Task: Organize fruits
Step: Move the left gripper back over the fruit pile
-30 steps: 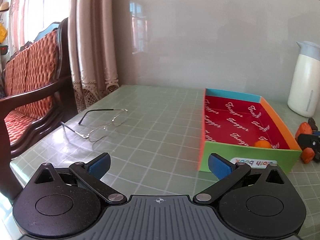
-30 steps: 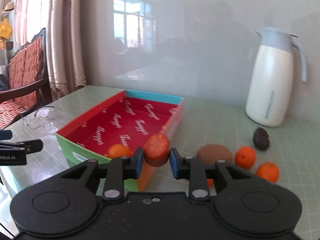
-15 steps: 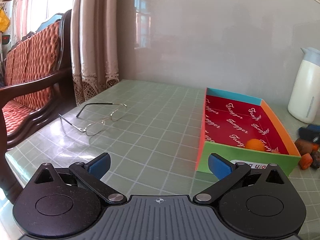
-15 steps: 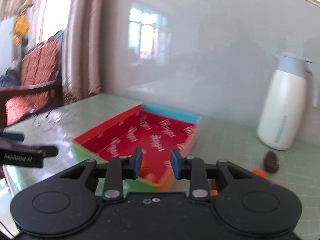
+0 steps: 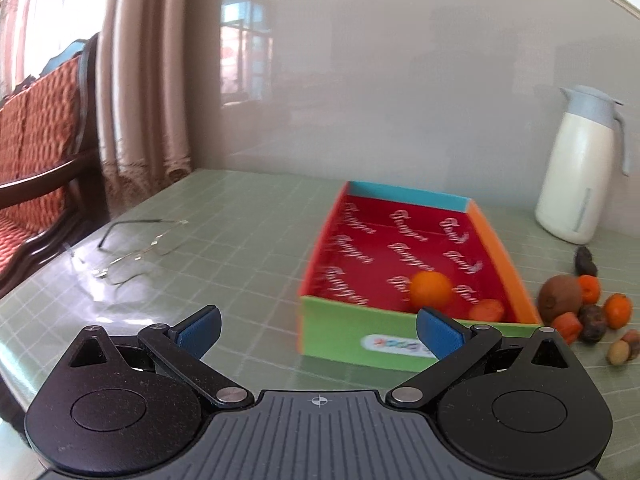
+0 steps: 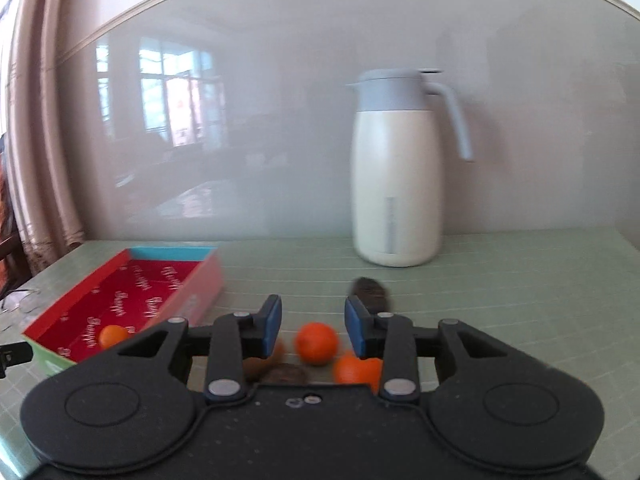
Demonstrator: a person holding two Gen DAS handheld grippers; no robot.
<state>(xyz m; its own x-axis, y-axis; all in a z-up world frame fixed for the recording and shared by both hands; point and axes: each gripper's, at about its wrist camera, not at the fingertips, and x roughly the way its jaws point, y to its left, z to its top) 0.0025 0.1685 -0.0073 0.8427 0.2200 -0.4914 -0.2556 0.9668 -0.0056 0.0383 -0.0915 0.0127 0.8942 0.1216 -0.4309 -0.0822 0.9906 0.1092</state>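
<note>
A shallow box [image 5: 332, 322] with a red floor, green front wall and orange right wall sits on the green table. Inside lie an orange [image 5: 431, 289] and a small red-orange fruit [image 5: 486, 310]. More fruit lies right of the box: a kiwi [image 5: 559, 298], small oranges [image 5: 617, 310] and dark dried fruits [image 5: 585, 260]. My left gripper [image 5: 318, 330] is open and empty, in front of the box. My right gripper [image 6: 313, 323] is open and empty above the loose fruit, with an orange [image 6: 316, 343] seen between its fingers. The box [image 6: 200, 284] lies to its left.
A white thermos jug [image 6: 396, 168] with a grey lid stands at the back by the wall; it also shows in the left wrist view [image 5: 578, 168]. Wire-rimmed glasses [image 5: 136, 248] lie on the table's left. A wooden chair with red cushions [image 5: 36, 148] stands beyond the left edge.
My right gripper let go of the red-orange fruit, which now lies in the box, then swung right over the loose fruit with its jaws wider. My left gripper shifted, bringing the pile into view.
</note>
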